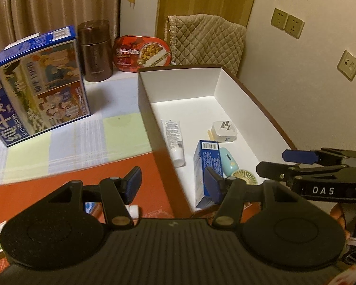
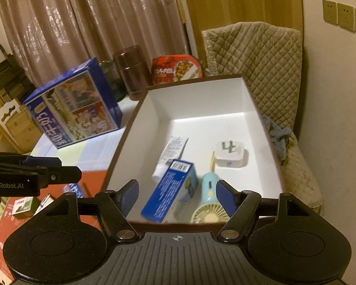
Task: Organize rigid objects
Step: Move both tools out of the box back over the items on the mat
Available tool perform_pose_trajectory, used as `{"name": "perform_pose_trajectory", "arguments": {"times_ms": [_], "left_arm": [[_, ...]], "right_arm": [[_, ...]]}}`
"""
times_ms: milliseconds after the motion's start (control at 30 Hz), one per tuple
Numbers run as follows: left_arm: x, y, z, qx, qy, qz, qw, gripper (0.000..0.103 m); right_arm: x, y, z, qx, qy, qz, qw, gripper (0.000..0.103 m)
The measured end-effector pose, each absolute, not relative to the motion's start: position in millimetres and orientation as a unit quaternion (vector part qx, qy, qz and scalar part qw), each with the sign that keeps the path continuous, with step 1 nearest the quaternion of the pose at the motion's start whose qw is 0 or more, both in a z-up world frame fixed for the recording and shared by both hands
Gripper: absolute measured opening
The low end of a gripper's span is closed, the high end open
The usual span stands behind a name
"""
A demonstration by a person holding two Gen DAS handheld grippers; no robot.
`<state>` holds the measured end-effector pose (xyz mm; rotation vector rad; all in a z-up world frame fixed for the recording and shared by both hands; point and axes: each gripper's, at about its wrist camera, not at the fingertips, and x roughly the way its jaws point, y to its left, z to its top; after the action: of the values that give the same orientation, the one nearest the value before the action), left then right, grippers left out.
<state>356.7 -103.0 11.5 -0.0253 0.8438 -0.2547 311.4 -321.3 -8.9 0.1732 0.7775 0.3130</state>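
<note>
Blue carton (image 2: pixel 170 190) lies boxed beyond empty jaws.

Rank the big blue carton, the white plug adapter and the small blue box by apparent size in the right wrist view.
1. Big blue carton
2. Small blue box, though it sits nearer the camera
3. White plug adapter

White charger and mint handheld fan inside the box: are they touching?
Apart. The right wrist view shows bare white box floor between the white charger and the mint handheld fan.
</note>
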Motion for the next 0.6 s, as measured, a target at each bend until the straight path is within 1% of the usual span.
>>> {"name": "perform_pose_trajectory", "arguments": {"times_ms": [600], "left_arm": [[294, -35, -7, -0.033, 0.429, -0.066, 0.900, 0.054]], "right_arm": [[274, -260, -18, 0.072, 0.394, 0.203, 0.893, 0.069]]}}
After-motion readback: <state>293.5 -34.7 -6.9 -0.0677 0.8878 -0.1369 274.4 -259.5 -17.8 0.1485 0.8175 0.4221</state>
